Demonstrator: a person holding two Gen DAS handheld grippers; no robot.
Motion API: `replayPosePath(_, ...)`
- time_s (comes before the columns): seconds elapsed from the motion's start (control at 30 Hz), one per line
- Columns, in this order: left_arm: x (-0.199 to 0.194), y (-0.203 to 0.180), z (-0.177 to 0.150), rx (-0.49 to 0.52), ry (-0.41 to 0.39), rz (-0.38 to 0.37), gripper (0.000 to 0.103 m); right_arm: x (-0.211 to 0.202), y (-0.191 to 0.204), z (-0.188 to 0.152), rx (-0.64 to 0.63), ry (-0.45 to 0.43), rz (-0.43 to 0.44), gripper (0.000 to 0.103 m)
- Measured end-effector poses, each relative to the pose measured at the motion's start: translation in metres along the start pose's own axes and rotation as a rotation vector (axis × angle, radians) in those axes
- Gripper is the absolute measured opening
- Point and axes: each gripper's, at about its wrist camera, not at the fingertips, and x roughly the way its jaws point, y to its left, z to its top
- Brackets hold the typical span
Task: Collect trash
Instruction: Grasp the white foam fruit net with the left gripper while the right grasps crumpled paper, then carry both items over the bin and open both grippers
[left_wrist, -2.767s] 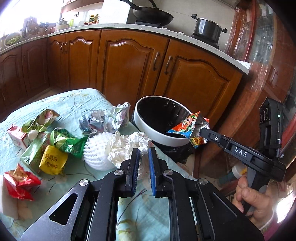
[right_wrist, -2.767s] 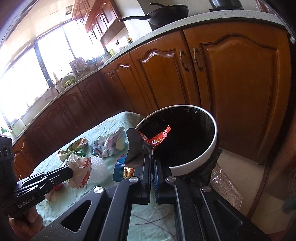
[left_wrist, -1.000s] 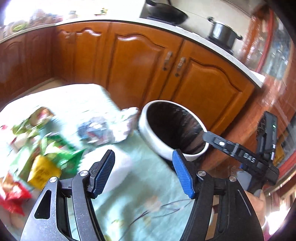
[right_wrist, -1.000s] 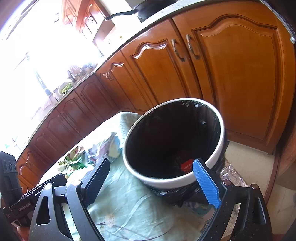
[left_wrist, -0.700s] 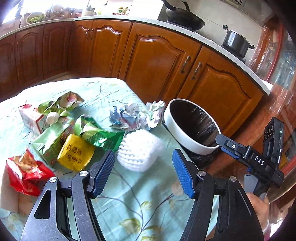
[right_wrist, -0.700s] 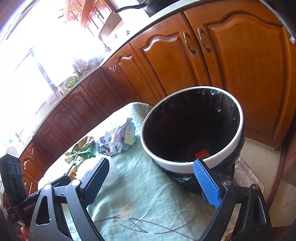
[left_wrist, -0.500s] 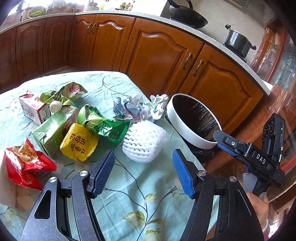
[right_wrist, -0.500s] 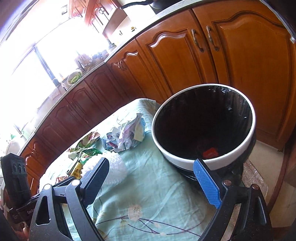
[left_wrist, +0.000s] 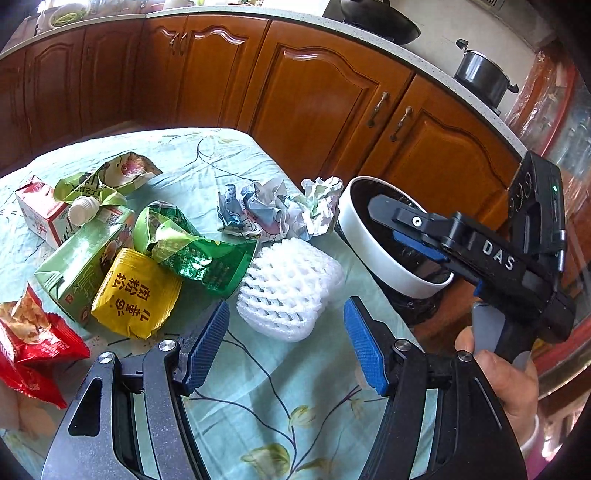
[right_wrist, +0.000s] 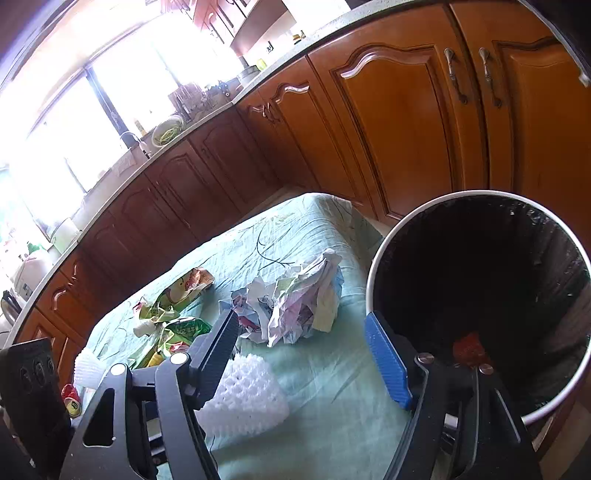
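- White foam net (left_wrist: 290, 291) lies near the counter's (left_wrist: 317, 391) edge beside the bin (left_wrist: 373, 251): light, squashy, springy; best pinched across its middle.
- Left tongs (left_wrist: 286, 350) gape wide, empty, just before it.
- Right tongs (right_wrist: 306, 354), empty, have just been narrowing.

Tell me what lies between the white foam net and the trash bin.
Only bare tablecloth separates the foam net from the bin, seen in the left wrist view.

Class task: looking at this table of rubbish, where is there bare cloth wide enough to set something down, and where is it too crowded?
Free: cloth on the near side of the foam net, and the far end beyond the crumpled paper. Crowded: wrappers and cartons packed together left of the net.
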Motion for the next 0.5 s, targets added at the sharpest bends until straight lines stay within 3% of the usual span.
replayPosePath(0.13, 0.006, 0.005, 0.001, -0.012, 0.009, 0.000, 0.062, 0.028, 0.001, 0.004, -0.001, 0.056, 0.001, 0.061)
replayPosePath(0.23, 0.009, 0.007, 0.002, -0.013, 0.022, -0.015, 0.042, 0.036, 0.003, 0.003, -0.017, 0.076, -0.005, 0.022)
replayPosePath(0.3, 0.010, 0.006, 0.001, -0.003, 0.031, -0.030, 0.030, 0.033, 0.004, 0.001, -0.019, 0.068, 0.001, 0.011)
replayPosePath(0.33, 0.010, 0.005, 0.000, 0.005, 0.032, -0.034, 0.024, 0.030, 0.005, 0.000, -0.023, 0.061, -0.004, 0.011)
replayPosePath(0.5, 0.002, -0.003, -0.001, 0.037, 0.008, -0.041, 0.012, 0.001, 0.005, -0.005, -0.026, 0.019, 0.010, 0.010)
